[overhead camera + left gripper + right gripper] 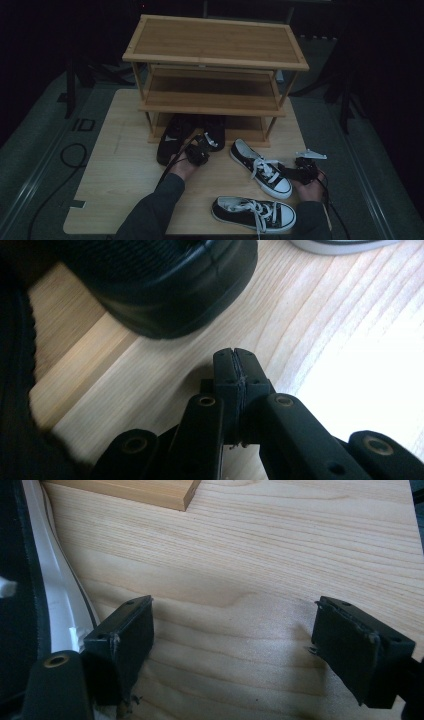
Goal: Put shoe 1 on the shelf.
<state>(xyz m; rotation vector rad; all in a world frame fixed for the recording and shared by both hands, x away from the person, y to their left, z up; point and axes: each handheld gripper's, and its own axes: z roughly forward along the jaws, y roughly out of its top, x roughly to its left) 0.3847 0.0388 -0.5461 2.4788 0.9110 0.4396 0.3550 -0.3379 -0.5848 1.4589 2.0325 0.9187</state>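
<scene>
dim staged recording room: wooden table (pixel 125 165), bamboo shoe rack (pixel 215 45), floor cables (pixel 70 155), dark stands (pixel 70 85)

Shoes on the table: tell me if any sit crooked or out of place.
Two low sneakers lie loose on the table, pointing different ways, not paired. Two black shoes stick out from the rack's bottom shelf. Nothing looks damaged.

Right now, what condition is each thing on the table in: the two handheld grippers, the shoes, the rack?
Left gripper: shut, empty.
Right gripper: open, empty.
Black shoes: half under the rack.
Far sneaker: upright on the table, laces loose.
Near sneaker: upright at the table's front edge, laces loose.
Rack: standing, top two shelves bare.
</scene>
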